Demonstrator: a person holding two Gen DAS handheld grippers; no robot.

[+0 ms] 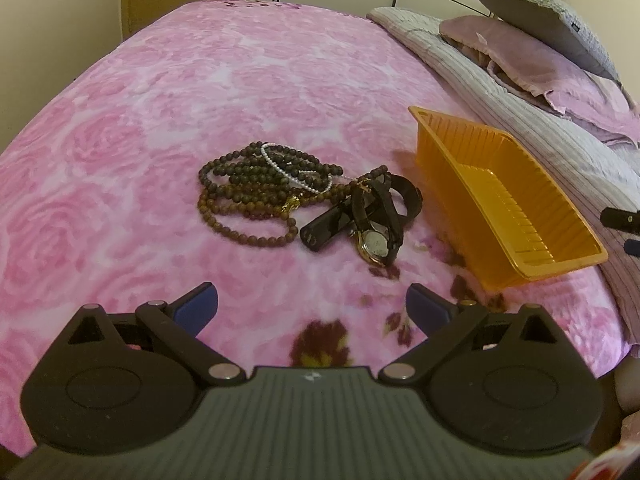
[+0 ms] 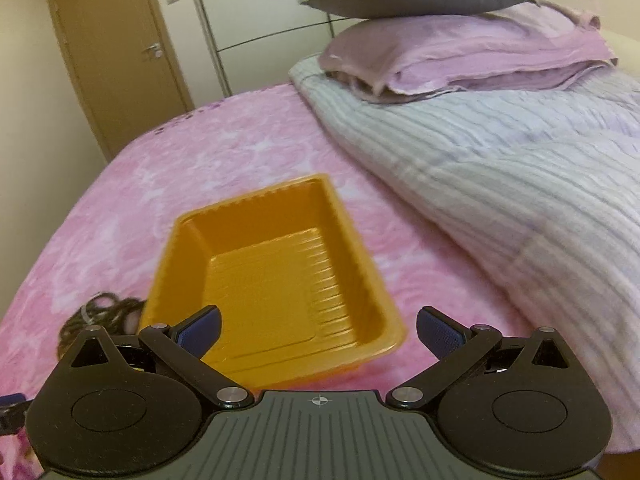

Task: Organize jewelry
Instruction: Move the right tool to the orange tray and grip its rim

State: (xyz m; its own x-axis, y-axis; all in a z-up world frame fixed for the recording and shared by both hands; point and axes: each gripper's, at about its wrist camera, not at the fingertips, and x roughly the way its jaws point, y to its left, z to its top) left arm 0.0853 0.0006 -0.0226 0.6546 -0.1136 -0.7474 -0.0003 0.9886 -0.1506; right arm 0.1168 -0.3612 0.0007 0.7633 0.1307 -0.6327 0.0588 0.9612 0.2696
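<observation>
Ahead of your left gripper (image 1: 312, 308), its jaws wide, bare blanket (image 1: 160, 120) runs to the jewelry pile (image 1: 296, 200); the orange tray (image 1: 500, 208) walls off the right. Your right gripper (image 2: 318, 330) faces the tray's empty hollow; folded bedding (image 2: 500, 184) blocks beyond its right jaw.

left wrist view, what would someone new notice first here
The eye lands on the tangled pile of jewelry in the middle of the pink rose-patterned blanket: dark and brown bead strands, a thin pearl strand across them, and a gold-cased wristwatch at the pile's right edge. Just right of it sits the empty orange plastic tray. The open left gripper hangs in front of the pile, holding nothing.
</observation>
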